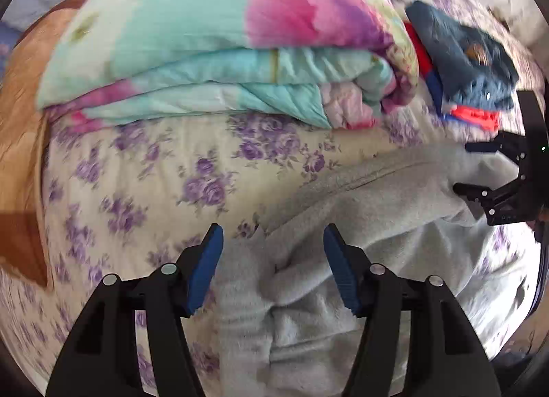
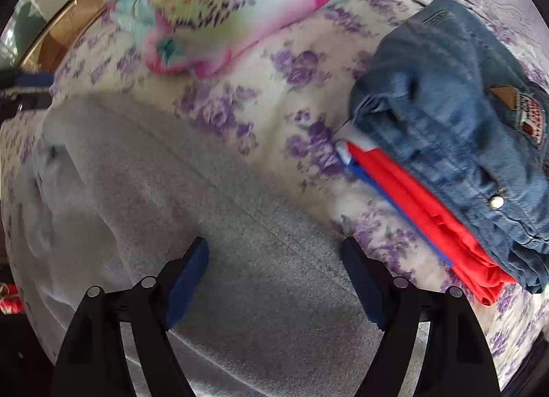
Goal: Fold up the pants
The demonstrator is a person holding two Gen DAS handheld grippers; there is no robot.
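Both tools, left tool (image 1: 272,268) and right tool (image 2: 274,282), hang open above grey pants (image 2: 212,225) on the bedsheet (image 1: 144,170).

floral bedsheet (image 1: 144,170), folded quilt (image 1: 192,36), wooden headboard (image 1: 20,115)

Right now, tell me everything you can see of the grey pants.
The grey pants look like soft fleece sweatpants, light grey, with a long seam down the leg. They lie on the floral bedsheet, flat along the leg, bunched and wrinkled at the end under the left gripper. Both grippers are open above them, the right gripper over the smooth part. No pad presses the cloth.
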